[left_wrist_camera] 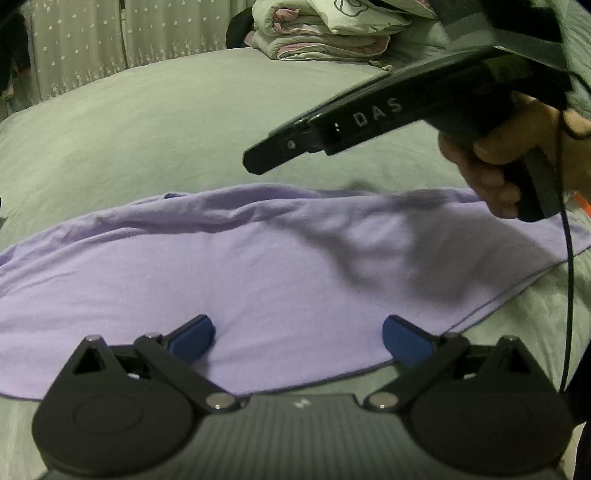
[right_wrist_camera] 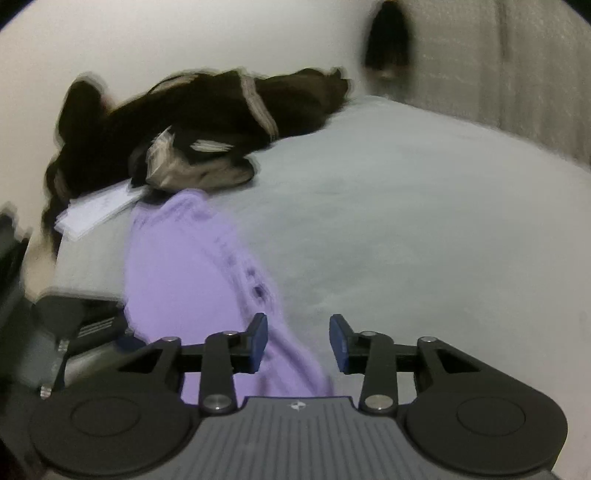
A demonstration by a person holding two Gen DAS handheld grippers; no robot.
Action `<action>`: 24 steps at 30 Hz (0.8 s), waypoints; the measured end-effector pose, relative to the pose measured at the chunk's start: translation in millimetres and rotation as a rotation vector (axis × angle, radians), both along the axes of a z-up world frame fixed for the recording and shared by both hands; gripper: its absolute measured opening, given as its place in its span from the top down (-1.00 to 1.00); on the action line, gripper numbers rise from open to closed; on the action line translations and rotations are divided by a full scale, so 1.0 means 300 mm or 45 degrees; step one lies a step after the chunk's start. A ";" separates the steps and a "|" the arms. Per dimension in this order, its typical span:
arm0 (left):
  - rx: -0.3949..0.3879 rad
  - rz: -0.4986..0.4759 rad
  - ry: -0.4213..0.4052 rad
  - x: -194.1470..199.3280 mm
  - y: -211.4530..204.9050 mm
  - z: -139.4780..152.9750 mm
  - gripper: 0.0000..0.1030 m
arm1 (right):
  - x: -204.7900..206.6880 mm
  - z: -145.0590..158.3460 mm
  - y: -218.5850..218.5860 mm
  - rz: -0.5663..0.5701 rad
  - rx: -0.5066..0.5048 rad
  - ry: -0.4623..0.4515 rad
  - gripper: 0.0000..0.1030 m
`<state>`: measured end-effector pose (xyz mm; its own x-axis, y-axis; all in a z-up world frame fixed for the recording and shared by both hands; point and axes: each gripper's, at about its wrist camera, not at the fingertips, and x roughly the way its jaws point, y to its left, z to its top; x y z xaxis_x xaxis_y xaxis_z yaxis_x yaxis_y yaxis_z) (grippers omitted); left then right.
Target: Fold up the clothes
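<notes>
A lilac garment (left_wrist_camera: 258,266) lies spread flat across the grey-green bed, with a rumpled fold along its far edge. My left gripper (left_wrist_camera: 299,339) hangs low over its near part, blue pads wide apart and nothing between them. The right gripper (left_wrist_camera: 258,162), held by a hand (left_wrist_camera: 491,173), hovers above the garment's far right part and casts a shadow on it. In the right wrist view, which is blurred, the right gripper (right_wrist_camera: 299,341) stands partly open over the edge of the lilac garment (right_wrist_camera: 177,266), and its pads press on nothing.
A folded quilt stack (left_wrist_camera: 325,29) sits at the bed's far end before a starred curtain (left_wrist_camera: 74,48). A dark clothing pile (right_wrist_camera: 192,122) and a white flat item (right_wrist_camera: 96,214) lie near the wall. A black cable (left_wrist_camera: 569,258) hangs at the right.
</notes>
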<state>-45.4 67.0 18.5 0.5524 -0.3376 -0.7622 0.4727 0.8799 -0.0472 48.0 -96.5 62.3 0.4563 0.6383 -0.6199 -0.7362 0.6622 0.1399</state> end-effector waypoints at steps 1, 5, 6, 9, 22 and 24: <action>0.001 0.000 -0.001 0.000 0.000 -0.001 -0.98 | 0.012 -0.020 -0.004 -0.005 -0.006 0.041 0.27; 0.002 0.001 0.000 -0.005 0.000 0.000 -0.98 | -0.019 -0.058 0.032 0.142 -0.080 0.105 0.27; 0.002 0.001 0.000 0.000 0.000 0.000 -0.98 | -0.039 -0.054 0.044 0.205 -0.090 0.111 0.27; 0.002 -0.002 -0.001 0.006 0.003 0.000 -0.98 | -0.084 -0.046 0.077 0.340 -0.133 0.123 0.27; 0.013 -0.001 -0.005 0.010 -0.003 0.000 -0.98 | -0.069 0.025 0.120 0.060 -0.183 -0.242 0.53; 0.011 -0.003 -0.007 0.015 -0.001 0.000 -0.98 | -0.025 0.023 0.133 -0.035 -0.200 -0.228 0.52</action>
